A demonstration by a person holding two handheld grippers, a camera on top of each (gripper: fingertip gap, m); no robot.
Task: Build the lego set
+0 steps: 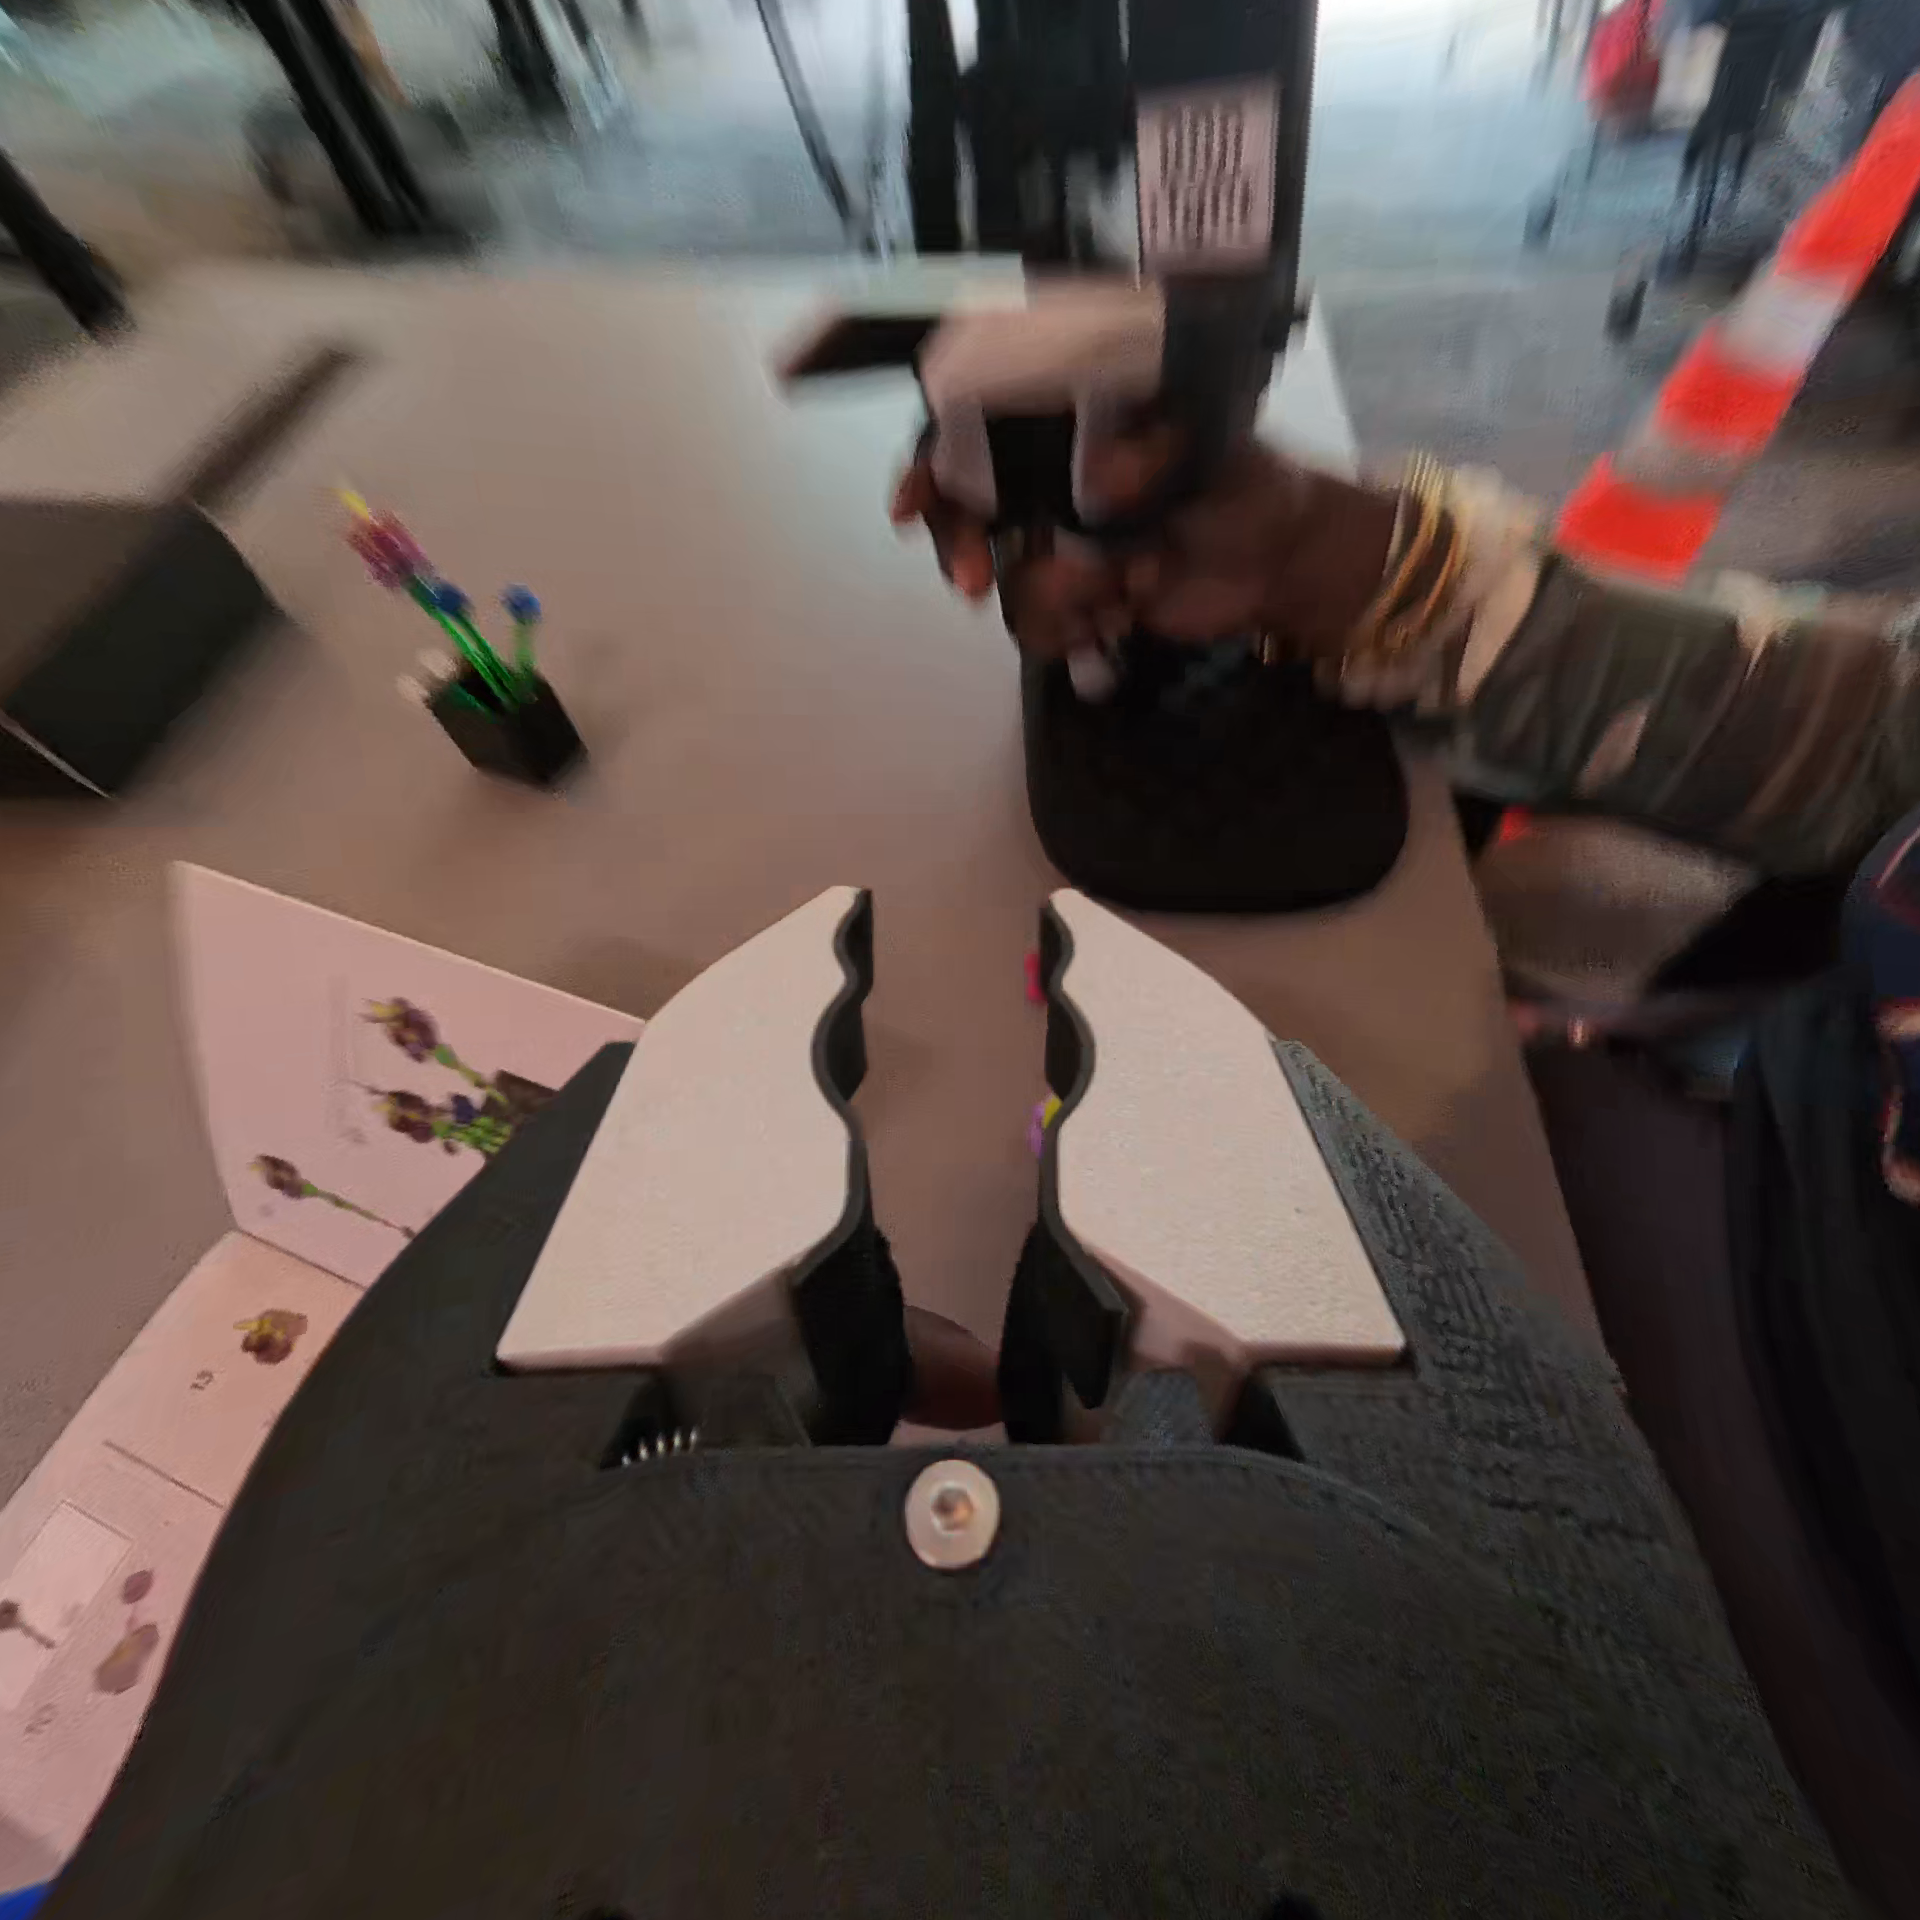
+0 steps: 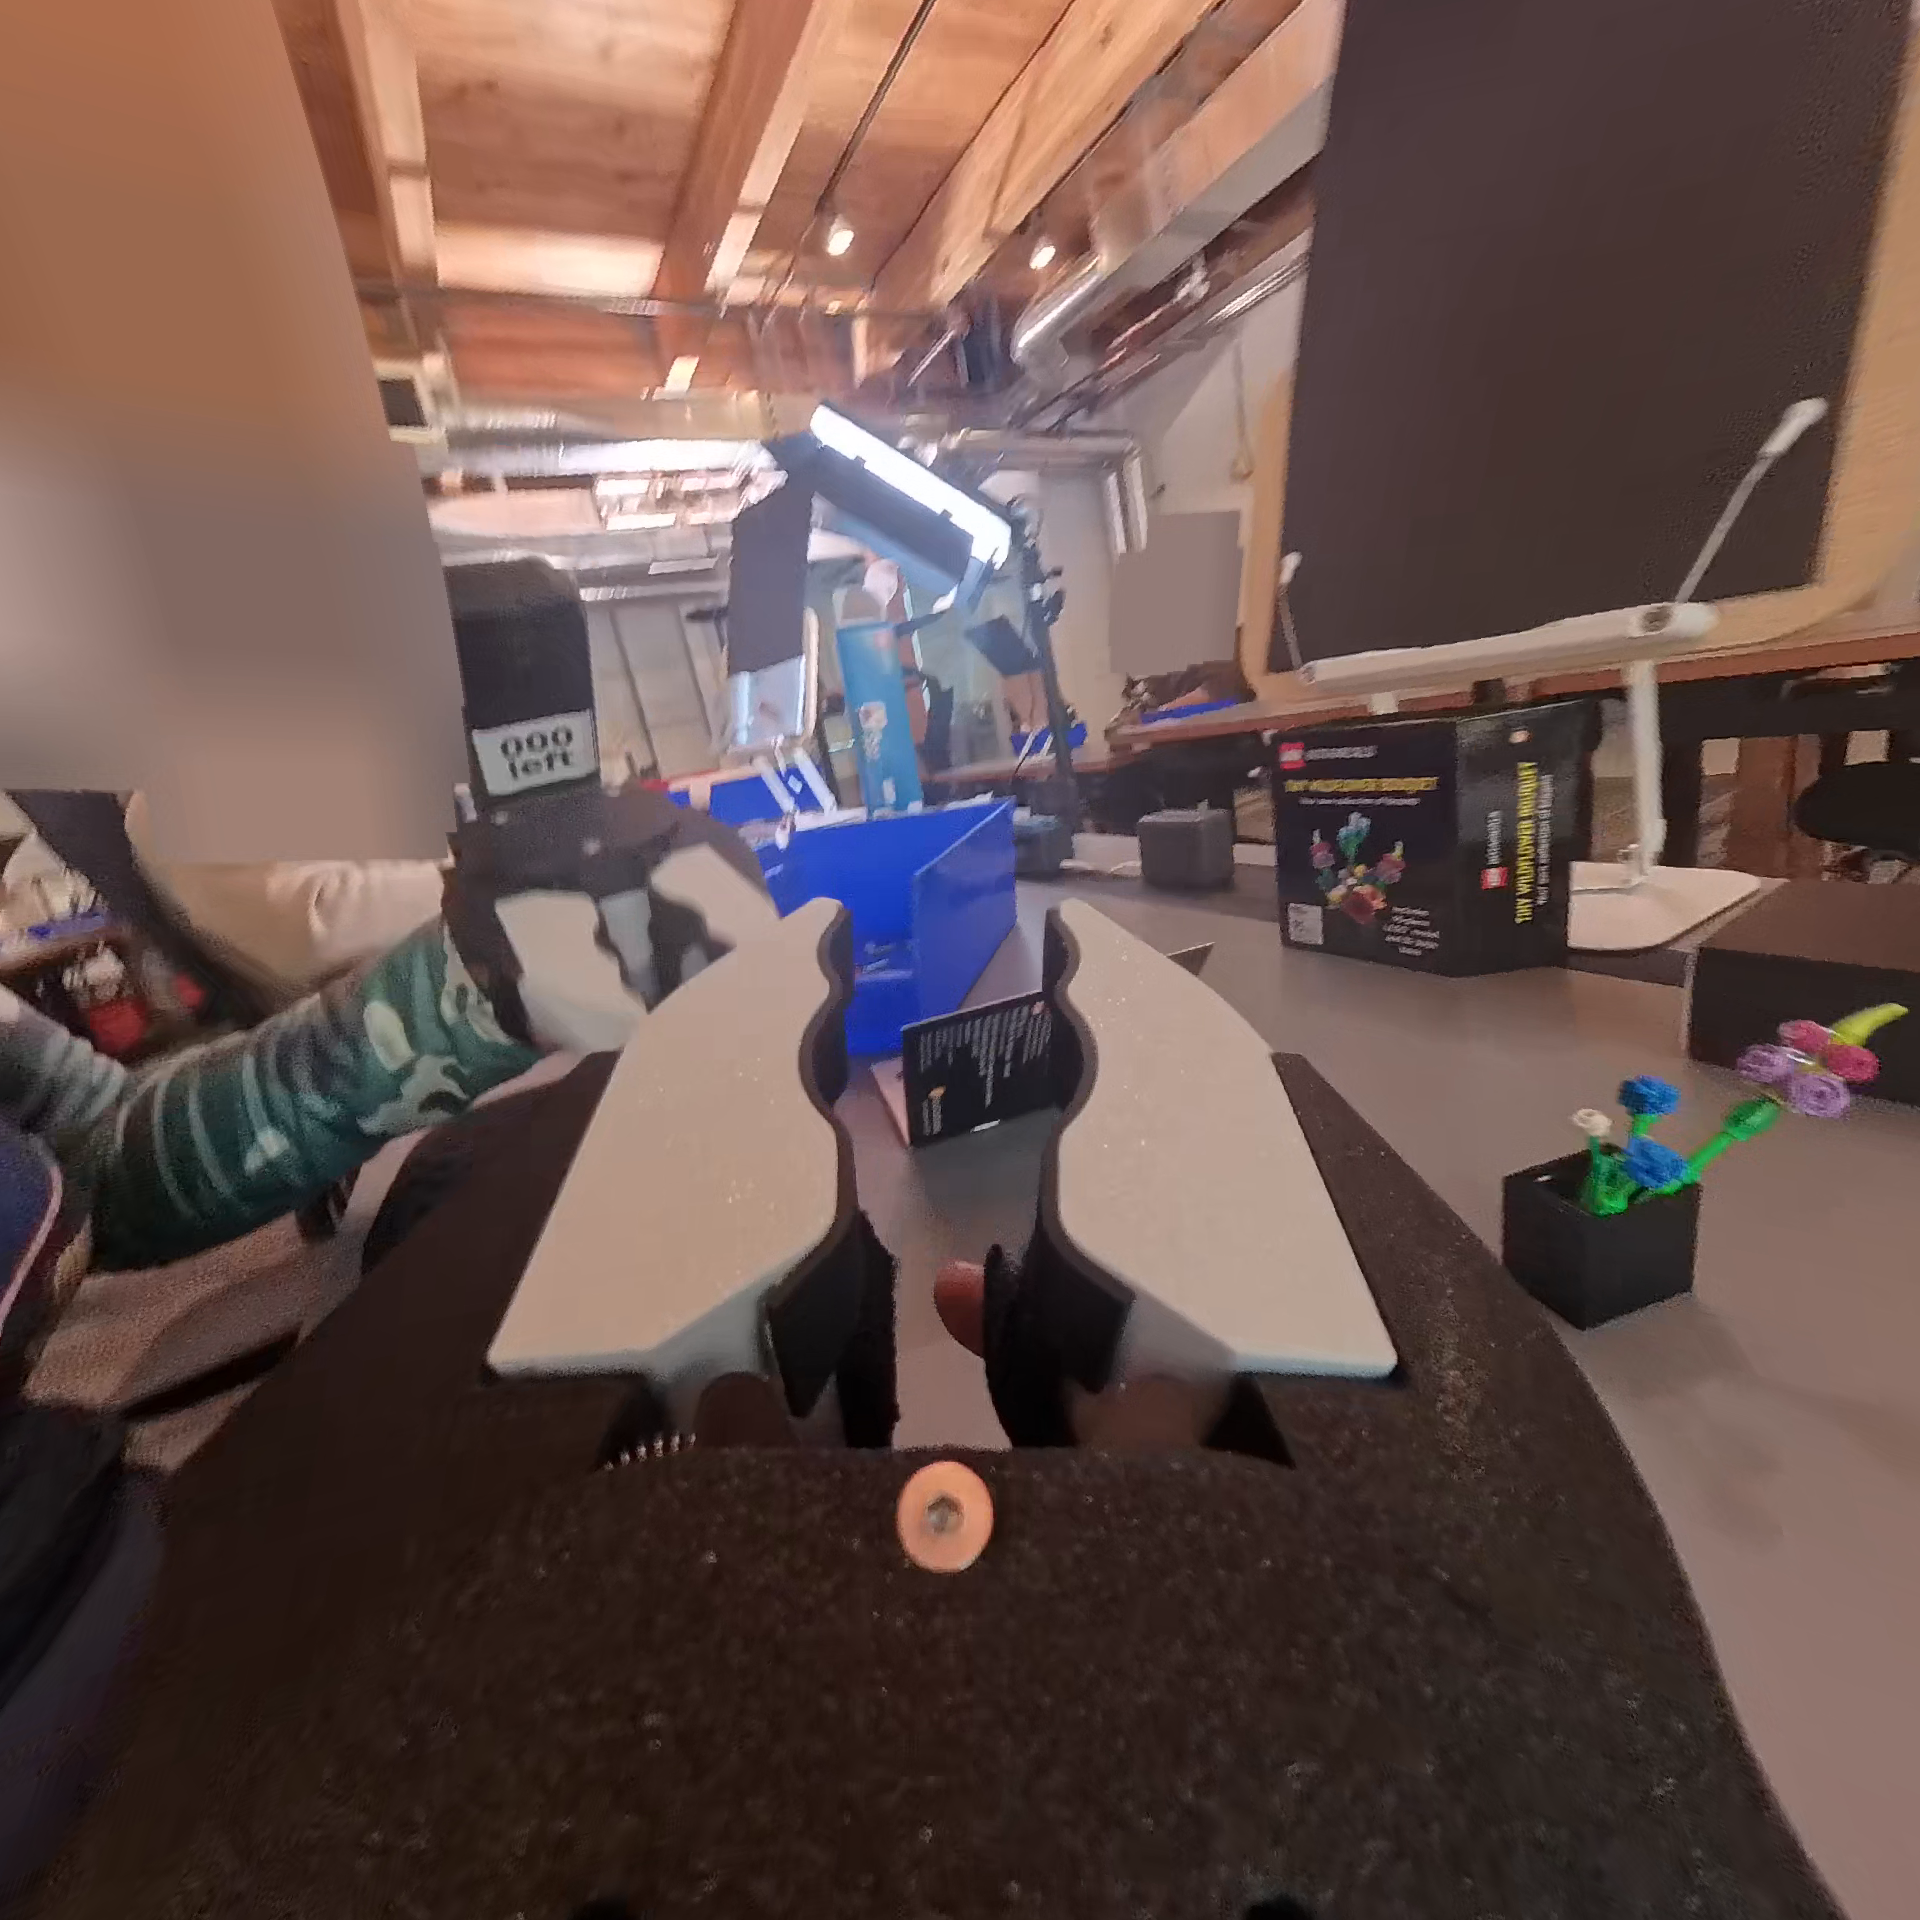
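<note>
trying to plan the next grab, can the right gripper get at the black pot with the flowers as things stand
Probably yes. The right gripper is open and empty, and the black pot stands upright to its right on bare table, with nothing between them. The tall flowers lean out above it, so approach low.

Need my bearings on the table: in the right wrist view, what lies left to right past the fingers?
Left gripper → blue box → black card → black set box → black pot of flowers.
</note>
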